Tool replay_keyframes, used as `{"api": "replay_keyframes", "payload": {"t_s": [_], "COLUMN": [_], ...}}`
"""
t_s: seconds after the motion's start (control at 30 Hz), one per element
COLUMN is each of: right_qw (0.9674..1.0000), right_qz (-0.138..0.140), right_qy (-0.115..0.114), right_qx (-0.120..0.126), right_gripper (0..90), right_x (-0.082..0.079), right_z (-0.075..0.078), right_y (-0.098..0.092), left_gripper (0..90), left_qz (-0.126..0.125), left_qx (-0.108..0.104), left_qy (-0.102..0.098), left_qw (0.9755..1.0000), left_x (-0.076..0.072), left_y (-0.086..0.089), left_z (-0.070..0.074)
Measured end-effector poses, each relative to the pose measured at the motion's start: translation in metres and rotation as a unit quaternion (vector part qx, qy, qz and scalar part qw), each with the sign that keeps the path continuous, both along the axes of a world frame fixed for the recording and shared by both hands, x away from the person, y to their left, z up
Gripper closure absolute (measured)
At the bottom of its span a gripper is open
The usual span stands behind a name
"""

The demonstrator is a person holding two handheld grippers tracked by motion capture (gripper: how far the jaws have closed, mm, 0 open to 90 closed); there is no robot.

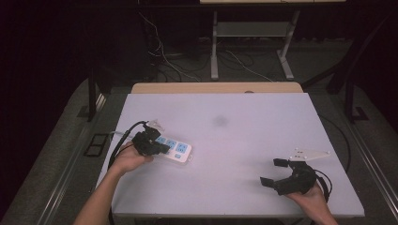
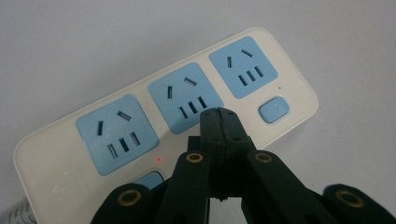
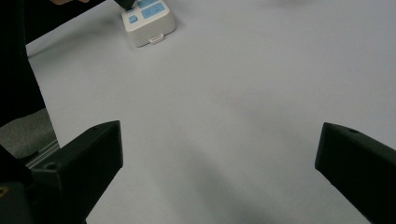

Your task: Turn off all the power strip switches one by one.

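A white power strip (image 1: 176,151) with three blue sockets lies on the left part of the white table. In the left gripper view the strip (image 2: 56,154) runs diagonally, a small red light glows on it, and blue buttons sit at both ends. My left gripper (image 2: 219,114) is shut with nothing between its jaws; its tips hover over the strip near the middle socket. In the high view the left gripper (image 1: 159,146) sits at the strip's left end. My right gripper (image 1: 273,172) rests open at the table's right front. The strip's end (image 3: 149,21) appears far off in the right gripper view.
The white table (image 1: 234,117) has a wooden strip along its far edge. A black cable (image 1: 123,136) trails from the left gripper off the table's left side. Beyond the table are a metal frame's legs (image 1: 215,47) and loose cables on the floor.
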State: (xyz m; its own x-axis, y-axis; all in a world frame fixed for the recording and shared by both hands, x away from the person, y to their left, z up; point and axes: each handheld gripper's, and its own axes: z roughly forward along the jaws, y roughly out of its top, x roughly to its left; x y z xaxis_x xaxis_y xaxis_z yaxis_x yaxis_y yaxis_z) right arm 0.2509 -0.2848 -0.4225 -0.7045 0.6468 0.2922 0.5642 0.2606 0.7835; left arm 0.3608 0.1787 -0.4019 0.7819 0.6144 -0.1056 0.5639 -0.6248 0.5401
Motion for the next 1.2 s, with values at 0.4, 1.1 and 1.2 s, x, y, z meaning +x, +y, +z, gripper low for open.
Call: {"api": "replay_keyframes", "payload": {"t_s": [0.4,1.1,1.2], "right_qw": [1.0000,1.0000,1.0000], "right_qz": [0.004,0.000,-0.001], "right_qy": [0.000,0.002,0.003], "right_qx": [0.000,0.002,0.002], "right_gripper": [0.7,0.7,0.7], "right_x": [-0.0010,0.0007,0.0008], "right_z": [0.0003,-0.0001,-0.0001], "right_y": [0.0016,0.0003,0.0001], "left_gripper": [89.7,89.5,89.5], "left_qz": [0.011,0.006,-0.003], "left_qx": [-0.004,-0.002,0.000], "left_qy": [0.012,0.003,-0.006], "left_qw": [0.9999,1.0000,1.0000], "left_x": [0.0014,-0.0023,-0.0055], "left_y": [-0.0004,0.0006,-0.0006], "left_z": [-0.0016,-0.0009,0.0036]}}
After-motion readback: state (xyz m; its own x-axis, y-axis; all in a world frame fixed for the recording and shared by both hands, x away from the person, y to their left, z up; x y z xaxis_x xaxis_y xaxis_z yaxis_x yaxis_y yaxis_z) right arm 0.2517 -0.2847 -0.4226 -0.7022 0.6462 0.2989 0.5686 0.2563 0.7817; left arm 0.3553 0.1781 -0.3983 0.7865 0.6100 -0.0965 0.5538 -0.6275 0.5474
